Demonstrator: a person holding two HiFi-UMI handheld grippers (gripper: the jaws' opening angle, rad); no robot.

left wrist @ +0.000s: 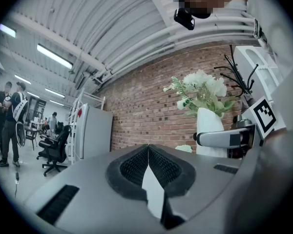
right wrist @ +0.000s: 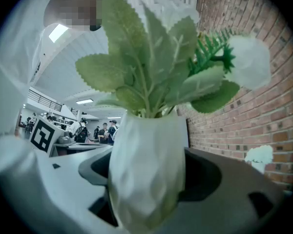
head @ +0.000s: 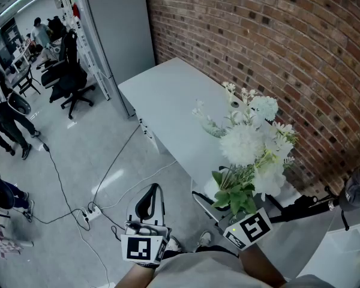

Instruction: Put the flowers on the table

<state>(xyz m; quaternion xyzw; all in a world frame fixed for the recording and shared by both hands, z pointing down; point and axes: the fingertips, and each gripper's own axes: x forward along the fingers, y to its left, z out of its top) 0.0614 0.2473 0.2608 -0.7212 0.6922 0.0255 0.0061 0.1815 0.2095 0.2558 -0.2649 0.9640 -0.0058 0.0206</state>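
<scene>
Two grippers are up in front of the person, and only one has anything in it. The right gripper (right wrist: 149, 175) has its jaws spread wide around a white vase (right wrist: 142, 145), one finger on each side of it and pressing on its dimpled wall. The artificial flowers (right wrist: 151, 67), white blooms among green serrated leaves, rise straight up out of the vase above those fingers. The vase's base is out of sight, so I cannot tell whether it rests on anything. The left gripper (left wrist: 148, 162) has its ribbed pads closed flat against each other with nothing between them, and it hangs well to the left of the vase.

Beyond the right fingers a long pale table (head: 168, 101) runs along the brick wall (head: 276, 41), its top bare. Left of both grippers, cables (head: 108, 179) trail over the floor to a power strip (head: 90, 212), with black office chairs (head: 69, 80) farther off.
</scene>
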